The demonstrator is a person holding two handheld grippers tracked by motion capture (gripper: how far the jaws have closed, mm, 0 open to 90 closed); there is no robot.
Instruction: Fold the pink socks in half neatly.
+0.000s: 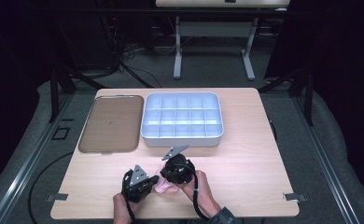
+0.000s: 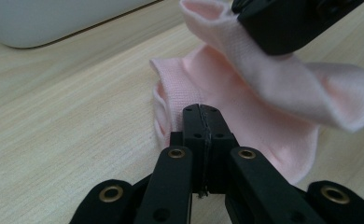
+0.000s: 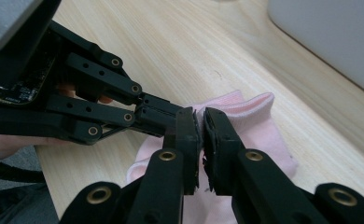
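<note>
A pink sock (image 1: 164, 187) lies on the wooden table (image 1: 245, 163) near its front edge, between my two grippers. My left gripper (image 2: 202, 114) is shut, its tips pinching the sock (image 2: 264, 121) at the ribbed cuff edge. My right gripper (image 3: 202, 123) is shut on a fold of the sock (image 3: 259, 121) close beside the left gripper (image 3: 171, 116). In the left gripper view, the right gripper (image 2: 252, 21) holds that fold raised off the table. In the high view the left gripper (image 1: 155, 179) and right gripper (image 1: 167, 178) nearly touch over the sock.
A pale compartment box (image 1: 182, 140) with several empty cells stands at the table's middle back, its wall showing in both gripper views (image 2: 54, 18) (image 3: 329, 37). A flat brown tray (image 1: 110, 123) lies to its left. Bare tabletop spreads to the right.
</note>
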